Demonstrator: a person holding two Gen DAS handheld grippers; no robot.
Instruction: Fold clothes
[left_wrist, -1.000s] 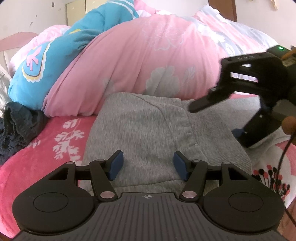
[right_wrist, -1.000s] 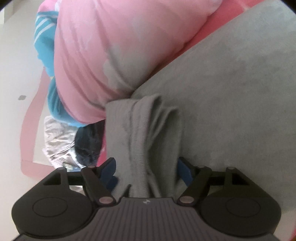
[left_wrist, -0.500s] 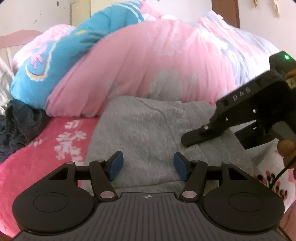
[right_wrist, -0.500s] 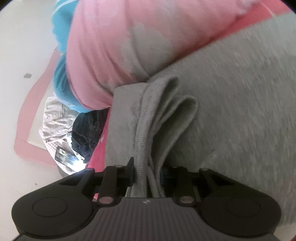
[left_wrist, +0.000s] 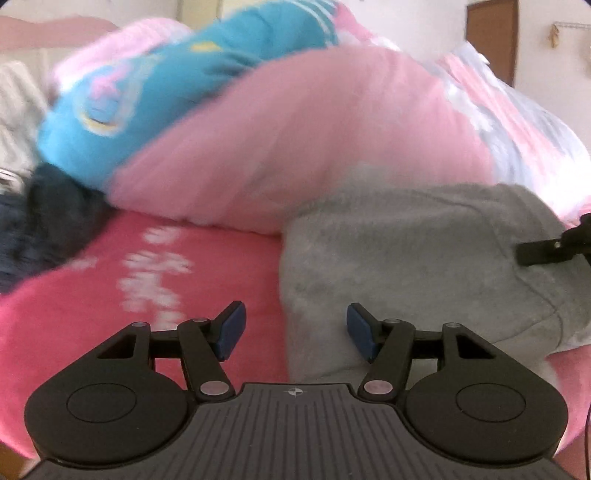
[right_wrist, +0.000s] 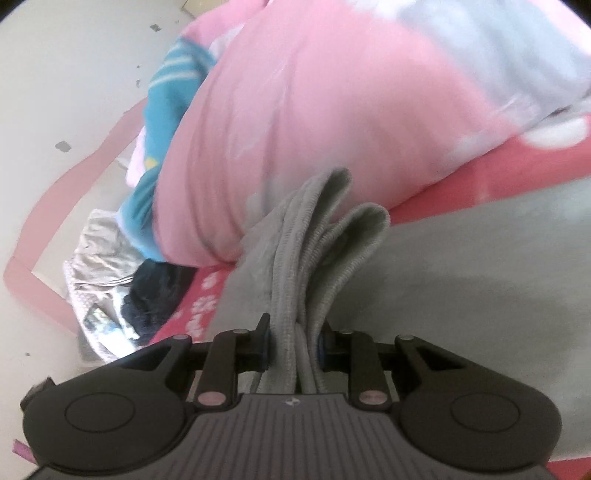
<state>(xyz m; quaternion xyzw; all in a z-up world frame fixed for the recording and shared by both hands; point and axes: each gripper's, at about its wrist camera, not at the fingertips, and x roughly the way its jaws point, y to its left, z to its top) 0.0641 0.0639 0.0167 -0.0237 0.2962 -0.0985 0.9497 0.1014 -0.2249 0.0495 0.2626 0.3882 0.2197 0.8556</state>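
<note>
Pink bedding fills both views: a deep pink sheet (left_wrist: 110, 306) with a white floral print covers the bed, and a large pale pink duvet (left_wrist: 314, 147) is heaped along the far side. A bright blue cushion (left_wrist: 147, 92) with a pale motif rests on the far left of the heap. Dark blue clothing (left_wrist: 44, 218) is bunched at the left edge of the bed, and in the right wrist view some pale crumpled fabric (right_wrist: 96, 251) lies beyond it by a white wall.

A grey sweatshirt (left_wrist: 406, 258) lies on the sheet in front of the duvet, its far edge touching the heap. In the left wrist view it takes up the right half of the near bed.

The left gripper (left_wrist: 293, 326) hangs above the near left edge of the sweatshirt. Its jaws stand apart with blue pads showing, and nothing sits between them; one pad is over the sheet, the other over grey cloth.

The right gripper (right_wrist: 293, 345) has just been closing its jaws, and they are now clamped on a bunched, ribbed band of the sweatshirt (right_wrist: 317, 236). The gathered folds rise from between the pads towards the duvet, lifted off the flat part of the garment. In the left wrist view one black finger of the right gripper (left_wrist: 546, 249) shows at the far right edge, over the grey cloth.

The left wrist view is blurred.
</note>
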